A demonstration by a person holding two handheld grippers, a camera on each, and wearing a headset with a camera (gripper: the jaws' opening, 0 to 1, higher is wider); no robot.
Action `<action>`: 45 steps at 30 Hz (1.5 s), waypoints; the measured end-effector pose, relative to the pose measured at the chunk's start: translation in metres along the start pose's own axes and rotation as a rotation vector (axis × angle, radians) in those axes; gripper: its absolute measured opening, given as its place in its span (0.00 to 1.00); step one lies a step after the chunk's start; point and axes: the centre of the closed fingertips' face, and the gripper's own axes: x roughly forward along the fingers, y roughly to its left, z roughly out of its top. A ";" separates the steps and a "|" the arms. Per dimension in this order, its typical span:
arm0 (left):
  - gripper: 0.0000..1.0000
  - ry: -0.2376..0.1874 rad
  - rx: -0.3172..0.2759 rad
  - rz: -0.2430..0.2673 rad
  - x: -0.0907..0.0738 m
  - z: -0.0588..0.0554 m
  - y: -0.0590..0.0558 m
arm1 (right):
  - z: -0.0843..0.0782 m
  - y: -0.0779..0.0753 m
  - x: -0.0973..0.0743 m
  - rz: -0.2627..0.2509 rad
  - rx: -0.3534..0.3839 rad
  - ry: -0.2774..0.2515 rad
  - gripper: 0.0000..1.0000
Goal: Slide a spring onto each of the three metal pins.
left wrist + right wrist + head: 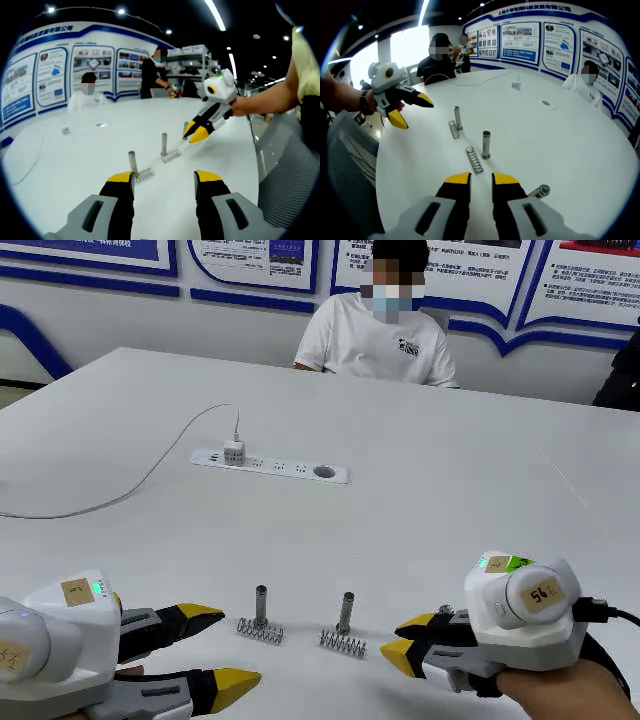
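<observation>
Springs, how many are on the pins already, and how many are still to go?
Maybe one done: the lying pin beside the right gripper seems to wear coils, but it's tiny. In hand: nothing; both it and the left gripper are open. Still to do: far pin and near pin stand bare, their springs lying beside them.
</observation>
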 end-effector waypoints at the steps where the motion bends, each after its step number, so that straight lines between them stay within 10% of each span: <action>1: 0.49 0.001 0.000 0.000 0.000 0.000 0.000 | 0.000 0.001 0.002 0.004 -0.003 0.001 0.17; 45: 0.48 0.022 -0.009 0.002 0.000 -0.009 0.000 | -0.011 0.010 0.040 0.100 -0.077 0.064 0.12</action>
